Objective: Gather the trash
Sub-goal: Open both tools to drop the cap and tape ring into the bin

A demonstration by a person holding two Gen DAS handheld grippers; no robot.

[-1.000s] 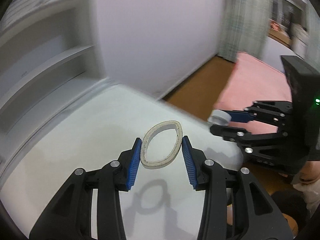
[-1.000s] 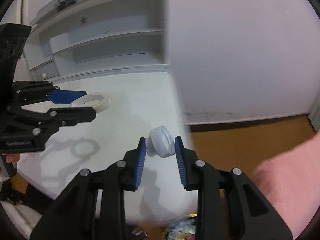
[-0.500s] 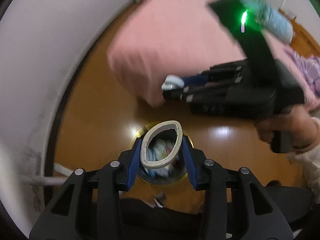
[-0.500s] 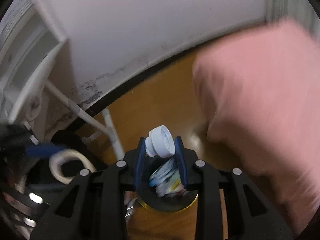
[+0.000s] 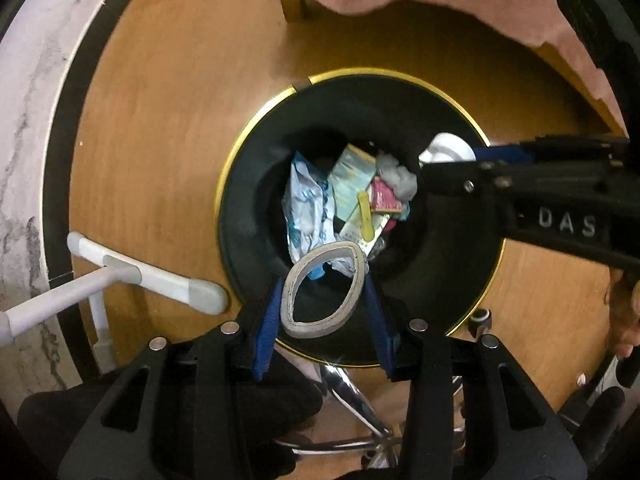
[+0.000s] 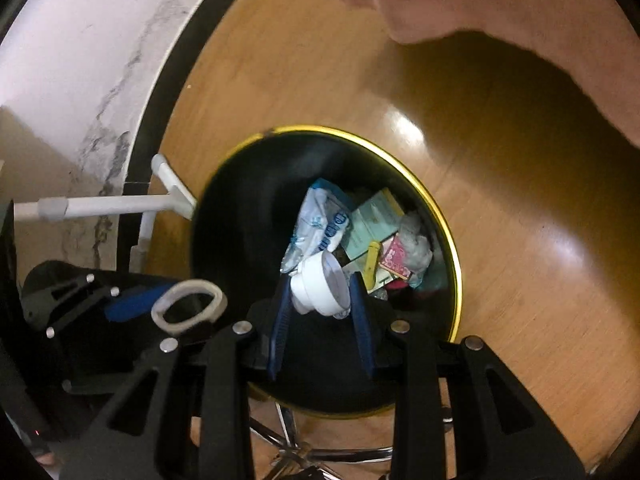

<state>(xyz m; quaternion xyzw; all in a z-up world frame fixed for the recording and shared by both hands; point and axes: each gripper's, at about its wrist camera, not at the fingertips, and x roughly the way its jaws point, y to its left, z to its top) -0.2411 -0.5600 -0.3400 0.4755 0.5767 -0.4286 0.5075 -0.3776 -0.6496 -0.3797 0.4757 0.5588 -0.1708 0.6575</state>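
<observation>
My left gripper (image 5: 323, 292) is shut on a squashed, empty tape ring (image 5: 298, 280), held right over the mouth of a black trash bin with a gold rim (image 5: 256, 128). The same tape ring (image 6: 188, 306) shows at the left of the right wrist view. My right gripper (image 6: 320, 292) is shut on a white plastic cap (image 6: 318, 286), also above the trash bin (image 6: 400, 164). From the left wrist view that cap (image 5: 446, 148) hangs over the bin's right side. Wrappers and paper scraps (image 5: 320, 200) lie inside the bin.
The bin stands on a wooden floor (image 5: 160, 140). A white rack foot (image 5: 152, 276) touches the bin's left side, by a marbled white wall (image 5: 24, 100). Pink bedding (image 6: 500, 4) hangs at the top. Chrome chair legs (image 5: 352, 396) lie below the bin.
Both grippers swung from over the white tabletop down to the floor and now point into the trash bin, which looms much larger. The tape ring and the cap stay gripped.
</observation>
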